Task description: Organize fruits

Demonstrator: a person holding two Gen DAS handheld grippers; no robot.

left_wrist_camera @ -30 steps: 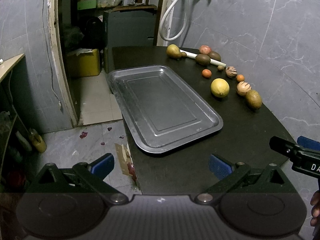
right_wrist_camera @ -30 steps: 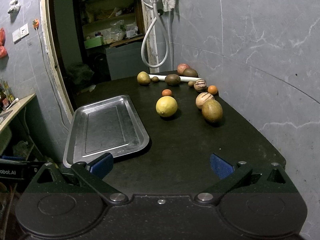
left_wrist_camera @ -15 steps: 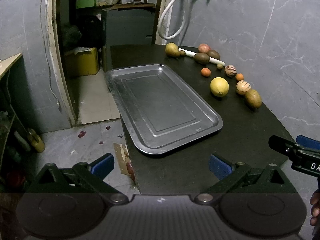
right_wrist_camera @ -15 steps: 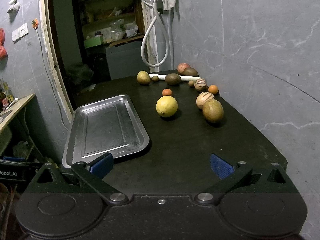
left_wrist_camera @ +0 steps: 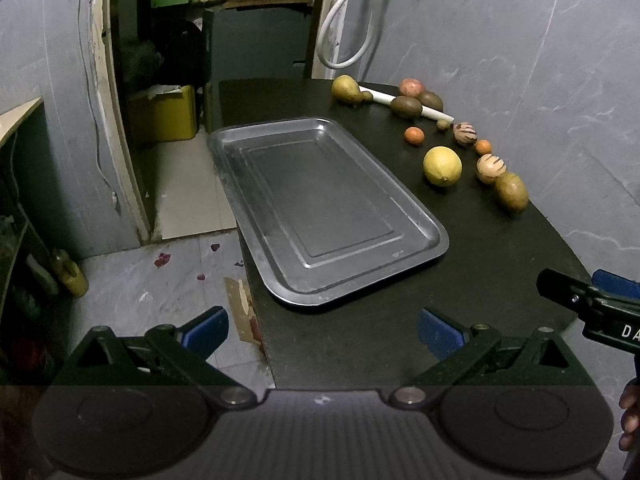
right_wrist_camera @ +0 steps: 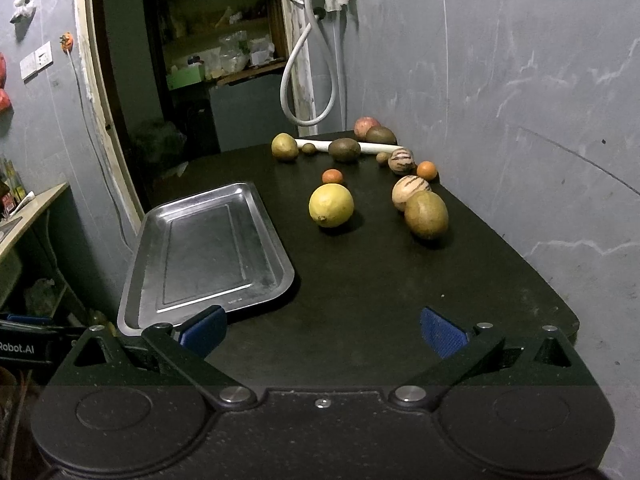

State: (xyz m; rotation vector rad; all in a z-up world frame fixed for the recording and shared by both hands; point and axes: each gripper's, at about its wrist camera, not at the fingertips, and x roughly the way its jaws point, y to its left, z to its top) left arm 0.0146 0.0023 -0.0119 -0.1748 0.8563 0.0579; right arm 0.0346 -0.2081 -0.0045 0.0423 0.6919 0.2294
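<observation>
A bare metal tray [left_wrist_camera: 320,208] [right_wrist_camera: 208,252] lies on the left half of a black table [left_wrist_camera: 480,248] [right_wrist_camera: 360,280]. Several fruits sit along the right and far side: a large yellow citrus [left_wrist_camera: 442,166] [right_wrist_camera: 331,205], a brownish mango [left_wrist_camera: 511,191] [right_wrist_camera: 426,215], two striped melons [left_wrist_camera: 490,168] [right_wrist_camera: 410,192], small oranges [left_wrist_camera: 413,135] [right_wrist_camera: 332,176], a pear [left_wrist_camera: 345,88] [right_wrist_camera: 285,146], dark green fruits [left_wrist_camera: 406,106] [right_wrist_camera: 344,149] and a red apple [left_wrist_camera: 411,87] [right_wrist_camera: 366,126]. My left gripper [left_wrist_camera: 322,330] hovers open over the table's near left corner. My right gripper [right_wrist_camera: 323,330] is open above the near edge, holding nothing.
A white rod [left_wrist_camera: 404,106] [right_wrist_camera: 372,147] lies among the far fruits. A grey wall [right_wrist_camera: 520,100] runs along the table's right side. A white hose [right_wrist_camera: 308,80] hangs by the doorway. The floor [left_wrist_camera: 160,280] drops off left of the table. The right gripper's body [left_wrist_camera: 592,308] shows at the right edge.
My left gripper has drifted slightly, so the tray and fruits sit a little higher in its view. The right gripper has barely moved. Both stay open.
</observation>
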